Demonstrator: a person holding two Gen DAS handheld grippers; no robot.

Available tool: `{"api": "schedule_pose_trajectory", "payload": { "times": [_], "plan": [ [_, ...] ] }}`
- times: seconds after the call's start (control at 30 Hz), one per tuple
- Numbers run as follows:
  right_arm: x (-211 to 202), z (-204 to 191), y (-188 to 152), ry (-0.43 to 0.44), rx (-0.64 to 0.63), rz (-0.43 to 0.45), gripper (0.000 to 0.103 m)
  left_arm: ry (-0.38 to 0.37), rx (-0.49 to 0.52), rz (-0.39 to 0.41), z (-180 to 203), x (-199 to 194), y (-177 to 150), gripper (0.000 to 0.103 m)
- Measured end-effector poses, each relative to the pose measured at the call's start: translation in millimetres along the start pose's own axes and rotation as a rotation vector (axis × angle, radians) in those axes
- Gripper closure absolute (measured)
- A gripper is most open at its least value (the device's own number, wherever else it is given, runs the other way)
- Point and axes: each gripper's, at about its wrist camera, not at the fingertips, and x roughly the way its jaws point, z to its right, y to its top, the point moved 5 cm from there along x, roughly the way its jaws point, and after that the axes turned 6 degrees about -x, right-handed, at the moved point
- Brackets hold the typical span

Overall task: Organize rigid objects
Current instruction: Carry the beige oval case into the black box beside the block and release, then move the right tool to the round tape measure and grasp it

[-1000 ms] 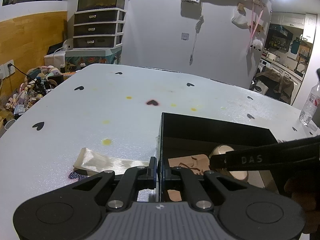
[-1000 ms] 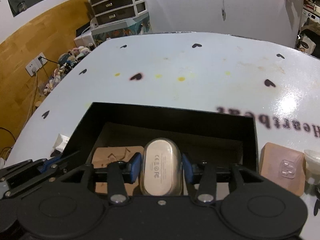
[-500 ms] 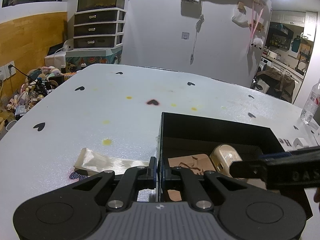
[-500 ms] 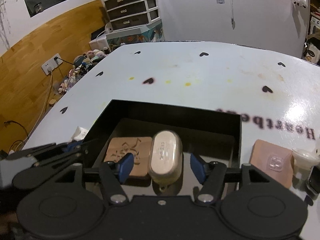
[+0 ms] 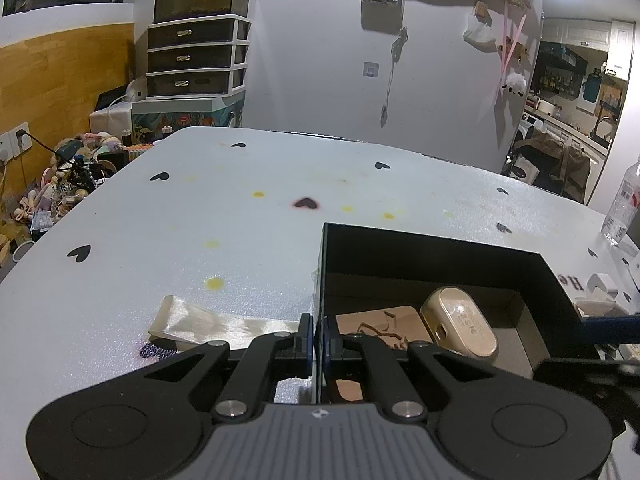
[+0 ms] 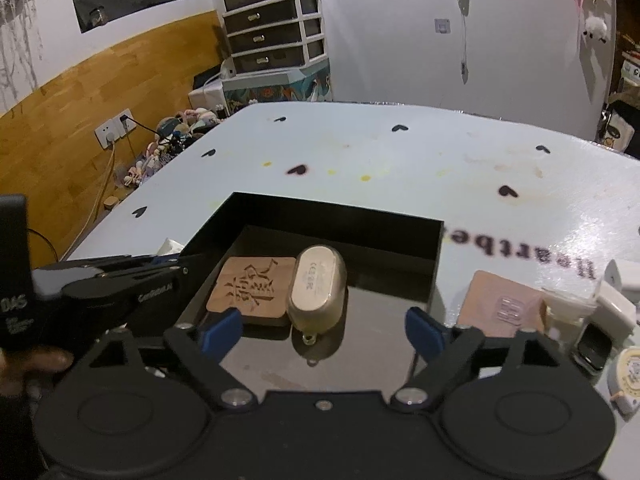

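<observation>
Pinching the left wall of the black box (image 5: 400,248), the left gripper (image 5: 315,338) is clamped tight on it. The right gripper (image 6: 322,326) has just been opening and gapes wide, with nothing between its jaws. At its twelve o'clock, the gold oval case (image 6: 318,282) lies inside the box, touching the carved wooden coaster (image 6: 252,290) at its nine o'clock on the white worktop (image 5: 200,220).

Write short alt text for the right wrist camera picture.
The open right tool hovers over a black box holding a wooden coaster and a beige oval case; its jaws have just been opening, nothing between them.
</observation>
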Motion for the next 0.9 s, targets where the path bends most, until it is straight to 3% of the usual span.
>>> {"api": "schedule_pose_trajectory", "payload": {
  "times": [0.23,0.6,0.9],
  "plan": [
    [-21.4,-2.0,-7.5,-0.036,-0.025,0.055,0.003,0.001,0.001,0.000,0.1,0.2,-0.1,0.098],
    [-49.0,-3.3,-16.7,-0.050,-0.055,0.134,0.000,0.000,0.001,-0.001,0.1,0.0,0.0,0.098],
    [-66.8,23.5,-42.0,-0.104,-0.064,0.164,0.000,0.000,0.002,-0.004,-3.5,-2.4,-2.2,0.098]
  ]
}}
